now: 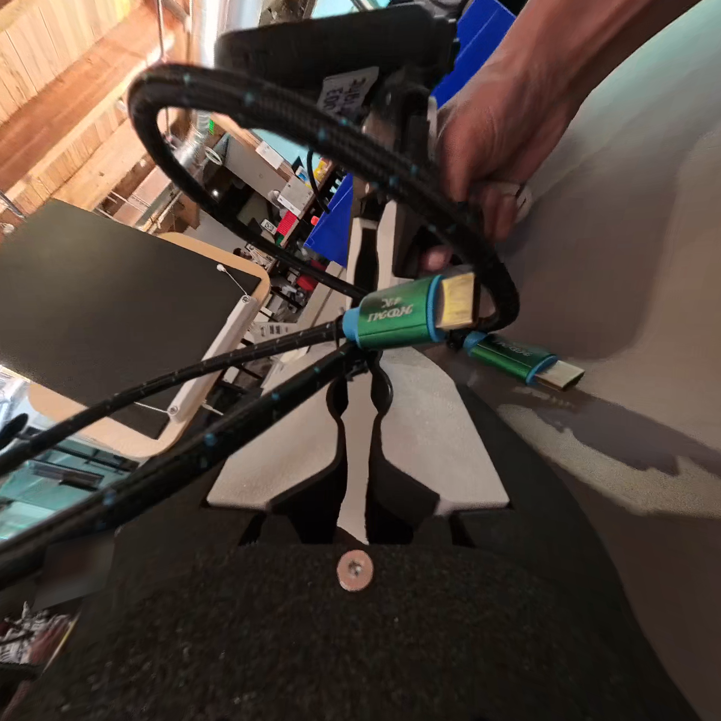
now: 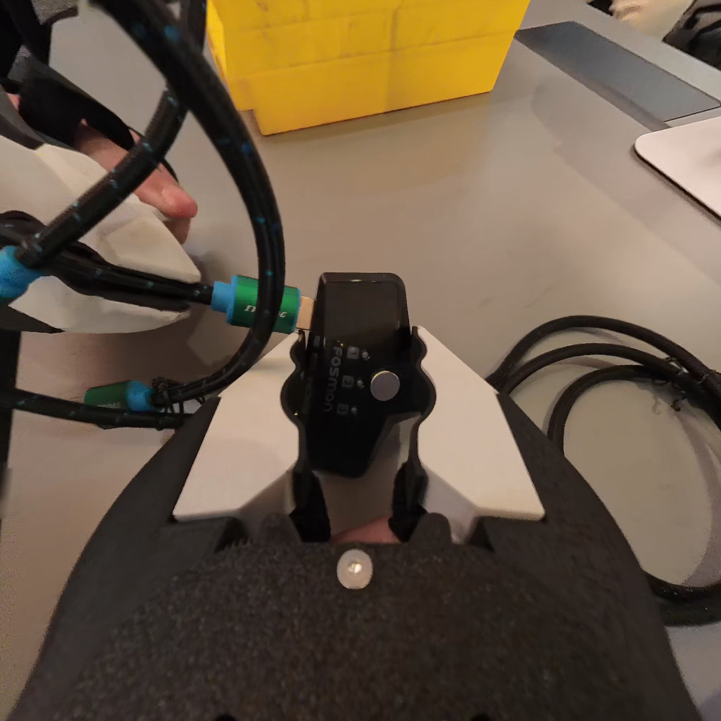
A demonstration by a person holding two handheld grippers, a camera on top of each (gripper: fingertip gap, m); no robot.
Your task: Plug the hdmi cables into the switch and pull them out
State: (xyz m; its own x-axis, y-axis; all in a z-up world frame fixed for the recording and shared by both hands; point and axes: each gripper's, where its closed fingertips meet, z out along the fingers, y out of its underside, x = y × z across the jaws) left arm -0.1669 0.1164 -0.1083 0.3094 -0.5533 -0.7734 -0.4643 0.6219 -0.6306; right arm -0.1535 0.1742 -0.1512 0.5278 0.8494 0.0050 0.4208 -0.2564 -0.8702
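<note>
Here, counted: one black plastic HDMI switch (image 2: 361, 374) with a round silver button, two green metal HDMI plugs with blue collars, one yellow plastic bin (image 2: 359, 62) at the far side of the grey table (image 2: 487, 234).

Right tool (image 2: 357, 394): white fingers closed on the switch body from both sides, switch held above the table, its far end poking out past the fingertips.

Left tool (image 1: 361, 374): fingers pinched together on black braided cable (image 1: 273, 398) just behind the first plug (image 1: 394, 316). In the right wrist view that plug's gold tip (image 2: 306, 312) touches the switch's left edge; how deep it sits cannot be told.

Second plug (image 2: 117, 396) hangs loose below the first, left of the right tool, free of the switch.

Another black cable coil (image 2: 608, 374) lies on the table to the right.
</note>
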